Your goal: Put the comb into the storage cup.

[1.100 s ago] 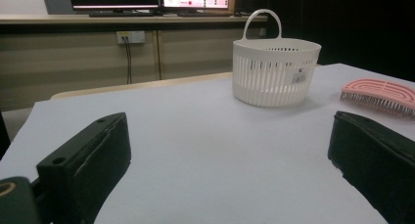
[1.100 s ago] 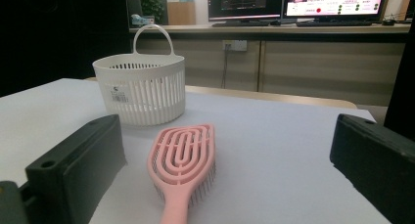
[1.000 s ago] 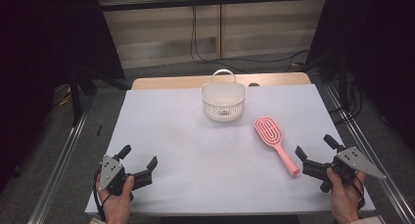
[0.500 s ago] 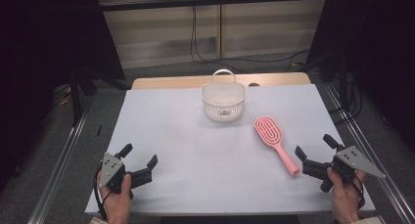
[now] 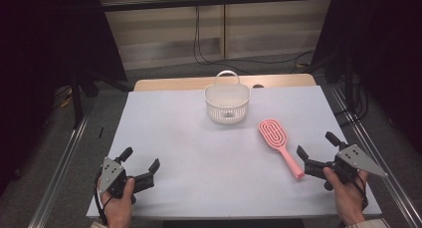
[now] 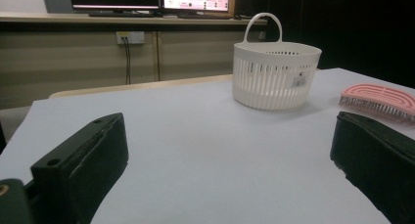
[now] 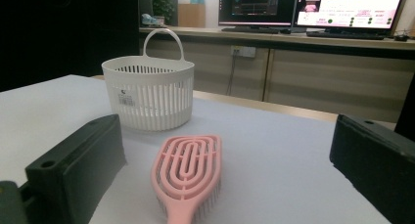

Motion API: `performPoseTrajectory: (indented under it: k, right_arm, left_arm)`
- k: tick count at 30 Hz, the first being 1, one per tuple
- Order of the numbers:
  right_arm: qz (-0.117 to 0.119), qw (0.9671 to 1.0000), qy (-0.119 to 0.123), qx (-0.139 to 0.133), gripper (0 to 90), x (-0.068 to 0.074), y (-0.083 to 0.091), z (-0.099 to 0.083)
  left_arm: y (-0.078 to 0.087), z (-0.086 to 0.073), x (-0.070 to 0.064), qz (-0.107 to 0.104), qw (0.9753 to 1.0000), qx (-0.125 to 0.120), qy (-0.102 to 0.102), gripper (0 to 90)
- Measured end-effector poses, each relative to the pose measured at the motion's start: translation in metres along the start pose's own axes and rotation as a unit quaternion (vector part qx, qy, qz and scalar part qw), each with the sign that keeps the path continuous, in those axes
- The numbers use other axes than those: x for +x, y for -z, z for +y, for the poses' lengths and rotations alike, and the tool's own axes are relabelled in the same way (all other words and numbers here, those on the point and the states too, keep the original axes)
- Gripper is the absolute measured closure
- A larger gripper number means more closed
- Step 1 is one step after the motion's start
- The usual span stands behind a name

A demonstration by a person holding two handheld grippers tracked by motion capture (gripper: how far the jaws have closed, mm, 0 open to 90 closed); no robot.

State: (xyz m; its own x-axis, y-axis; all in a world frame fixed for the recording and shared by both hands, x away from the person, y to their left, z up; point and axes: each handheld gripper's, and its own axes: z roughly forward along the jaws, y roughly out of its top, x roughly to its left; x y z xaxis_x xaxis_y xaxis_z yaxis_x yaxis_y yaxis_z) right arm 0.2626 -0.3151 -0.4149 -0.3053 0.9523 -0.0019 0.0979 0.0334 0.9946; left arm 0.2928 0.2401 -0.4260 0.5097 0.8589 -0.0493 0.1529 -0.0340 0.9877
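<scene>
Matte white table (image 5: 199, 153) — ribbed pink brush (image 5: 279, 143), slatted basket (image 5: 227, 103); both hand-held grippers wide open, empty.

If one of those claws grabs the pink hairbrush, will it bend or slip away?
The pink hairbrush looks like moulded plastic, so probably stiff, not floppy. Its open-slotted head suggests it is light. It lies bristles down on the smooth table, so a push would likely make it slide, not roll.

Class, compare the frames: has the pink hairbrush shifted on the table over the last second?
No. The pink hairbrush lies in the same spot, right of and nearer than the white basket, handle toward the right gripper.
</scene>
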Motion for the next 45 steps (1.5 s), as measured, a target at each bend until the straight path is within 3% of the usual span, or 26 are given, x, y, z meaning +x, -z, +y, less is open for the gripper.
performPoseTrajectory:
  k: [3, 6, 10, 13, 21, 24, 37, 45]
  right_arm:
    - [-0.004, 1.0000, 0.004, 0.000, 0.0, 0.000, -0.002, 0.002]
    - [0.012, 0.9998, 0.017, -0.004, 0.0, -0.001, -0.005, 0.006]
    - [0.018, 0.9997, 0.013, -0.002, 0.0, -0.002, -0.010, 0.008]
    - [0.036, 0.9992, 0.015, -0.004, 0.0, -0.003, -0.016, 0.013]
    - [0.034, 0.9992, 0.018, -0.011, 0.1, -0.007, -0.022, 0.023]
    - [0.028, 0.9996, 0.004, -0.007, 1.8, -0.006, -0.028, 0.025]
    - [0.017, 0.9994, 0.031, 0.006, 2.1, 0.000, -0.054, 0.029]
    - [0.015, 0.9994, 0.030, 0.007, 3.7, 0.000, -0.065, 0.033]
  left_arm:
    - [0.000, 0.000, 0.000, 0.002, 1.0000, 0.003, 0.002, 0.8]
    - [0.000, 0.000, 0.000, 0.003, 1.0000, 0.001, 0.005, 0.8]
    - [0.002, 0.000, 0.000, 0.008, 0.9999, -0.002, 0.011, 0.8]
    - [0.001, 0.000, 0.000, 0.003, 0.9999, -0.002, 0.012, 0.3]
    - [0.001, 0.001, -0.001, -0.001, 1.0000, -0.001, 0.006, 0.3]
    - [0.000, 0.001, -0.001, -0.001, 1.0000, -0.001, 0.004, 0.3]
    - [-0.002, 0.001, -0.001, -0.005, 1.0000, 0.000, 0.004, 0.3]
    - [-0.002, 0.000, -0.002, -0.006, 0.9999, 0.004, 0.007, 0.3]
